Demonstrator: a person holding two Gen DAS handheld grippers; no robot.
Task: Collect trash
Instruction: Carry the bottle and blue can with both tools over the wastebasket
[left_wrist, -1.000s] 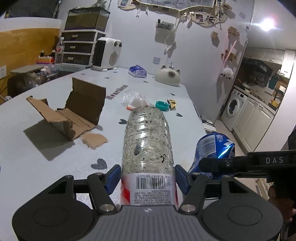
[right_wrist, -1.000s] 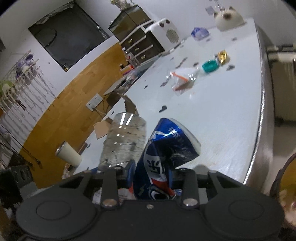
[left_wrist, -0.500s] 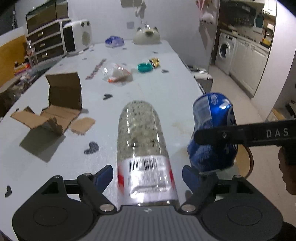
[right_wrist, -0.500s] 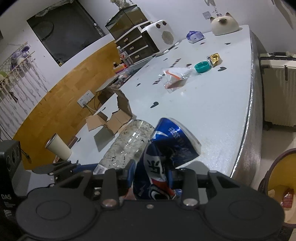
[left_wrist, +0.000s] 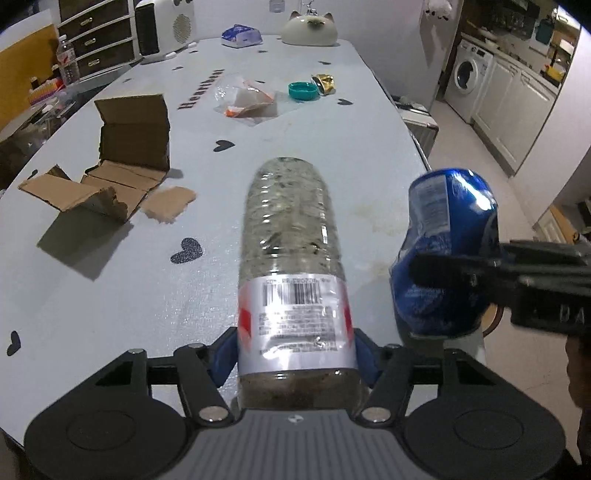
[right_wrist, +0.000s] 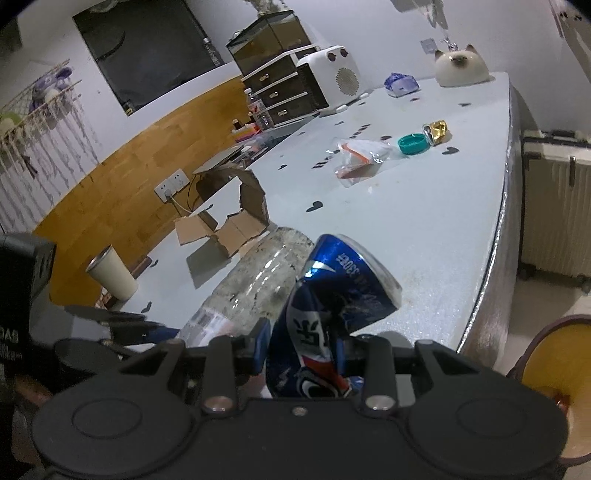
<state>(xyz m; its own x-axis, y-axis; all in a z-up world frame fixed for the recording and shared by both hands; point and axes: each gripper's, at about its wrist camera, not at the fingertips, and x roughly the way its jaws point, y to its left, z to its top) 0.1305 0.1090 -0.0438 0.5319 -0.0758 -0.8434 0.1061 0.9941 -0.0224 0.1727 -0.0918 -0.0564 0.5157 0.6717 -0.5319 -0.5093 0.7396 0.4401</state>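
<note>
In the left wrist view, the left gripper (left_wrist: 295, 354) has its blue pads against the labelled end of a clear plastic bottle (left_wrist: 290, 236), whose other end points away over the pale table (left_wrist: 110, 295). Its jaws have just been closing, with the bottle between them, and now they grip it. To the right, the right gripper (left_wrist: 436, 273) holds a crushed blue can (left_wrist: 443, 236) near the table's right edge. Torn cardboard (left_wrist: 122, 166) lies to the left; farther off are a plastic bag (left_wrist: 247, 99), a teal lid (left_wrist: 303, 90) and a gold wrapper (left_wrist: 325, 83) just beside it.

In the right wrist view, the right gripper (right_wrist: 306, 354) is clamped on the dented can (right_wrist: 332, 295), held over the near table corner. The bottle (right_wrist: 255, 284) lies just left of the can, held by the left gripper (right_wrist: 147, 328). A paper cup (right_wrist: 110, 273) stands at the left, and a yellow-lined bin (right_wrist: 546, 365) sits on the floor at the lower right.
</note>
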